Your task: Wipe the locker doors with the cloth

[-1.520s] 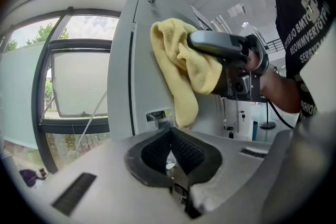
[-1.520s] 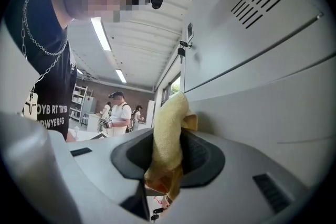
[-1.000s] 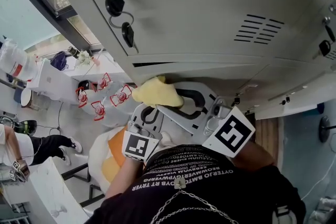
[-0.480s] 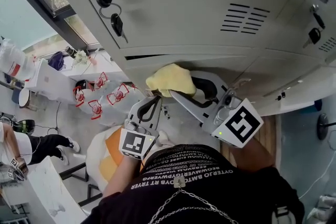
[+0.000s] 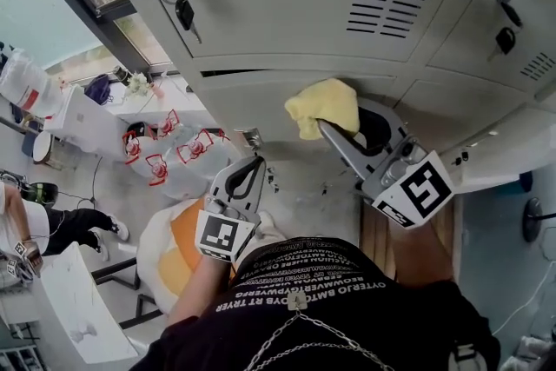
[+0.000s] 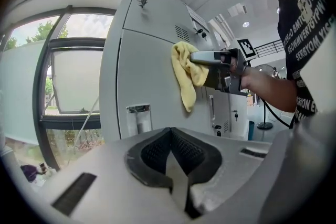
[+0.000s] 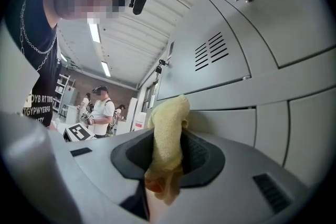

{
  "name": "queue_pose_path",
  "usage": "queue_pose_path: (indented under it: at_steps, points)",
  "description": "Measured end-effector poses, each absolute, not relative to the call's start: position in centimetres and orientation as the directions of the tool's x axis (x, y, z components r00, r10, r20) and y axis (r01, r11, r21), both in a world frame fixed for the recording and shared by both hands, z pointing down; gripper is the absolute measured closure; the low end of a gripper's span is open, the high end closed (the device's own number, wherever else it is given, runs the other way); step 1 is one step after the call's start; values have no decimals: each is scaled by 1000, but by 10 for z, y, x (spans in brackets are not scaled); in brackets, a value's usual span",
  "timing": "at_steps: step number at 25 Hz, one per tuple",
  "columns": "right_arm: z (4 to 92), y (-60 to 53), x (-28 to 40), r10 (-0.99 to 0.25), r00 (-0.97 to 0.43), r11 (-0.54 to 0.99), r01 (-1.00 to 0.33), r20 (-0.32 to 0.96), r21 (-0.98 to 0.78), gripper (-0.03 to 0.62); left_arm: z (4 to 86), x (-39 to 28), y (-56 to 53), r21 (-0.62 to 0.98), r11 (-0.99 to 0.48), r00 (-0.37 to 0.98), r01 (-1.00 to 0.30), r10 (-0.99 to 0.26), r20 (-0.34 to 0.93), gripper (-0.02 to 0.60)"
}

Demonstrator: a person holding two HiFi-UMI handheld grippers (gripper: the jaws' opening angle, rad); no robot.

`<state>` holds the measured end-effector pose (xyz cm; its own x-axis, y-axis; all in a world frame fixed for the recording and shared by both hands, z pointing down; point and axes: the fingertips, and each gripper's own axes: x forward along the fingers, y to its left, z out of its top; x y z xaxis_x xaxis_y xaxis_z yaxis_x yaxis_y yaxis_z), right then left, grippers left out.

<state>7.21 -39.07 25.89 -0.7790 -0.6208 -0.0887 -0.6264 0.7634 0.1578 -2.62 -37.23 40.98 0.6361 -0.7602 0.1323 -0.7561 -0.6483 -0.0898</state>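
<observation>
The cloth [image 5: 323,104] slides along the locker door [image 5: 252,100]!
The right gripper [image 5: 335,124], clamped on it, has swept toward 2 o'clock, so wiping is under way. The left gripper [image 5: 250,162] idles with its jaws together, empty.

A dark-framed window [image 6: 73,81] lets in daylight; strip lights [image 7: 95,32] glow on the ceiling [image 7: 131,29].

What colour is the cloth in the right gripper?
The fabric cloth is pale yellow, clearest in the right gripper view.
</observation>
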Motion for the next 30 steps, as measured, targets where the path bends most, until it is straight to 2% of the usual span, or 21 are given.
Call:
queue_pose_path:
  at_steps: [10, 16, 30]
  points:
    - [280, -390, 136, -723, -690, 683, -722, -34, 113, 482, 415, -6, -344, -90, -621, 607, -779, -782, 139, 575]
    - [281, -384, 154, -727, -686, 680, -725, -28, 112, 482, 415, 5, -326, -85, -599, 586, -796, -799, 138, 575]
    - [295, -365, 76, -580, -814, 811, -581, -33, 69, 484, 427, -25, -303, -72, -558, 536, -827, -820, 201, 575]
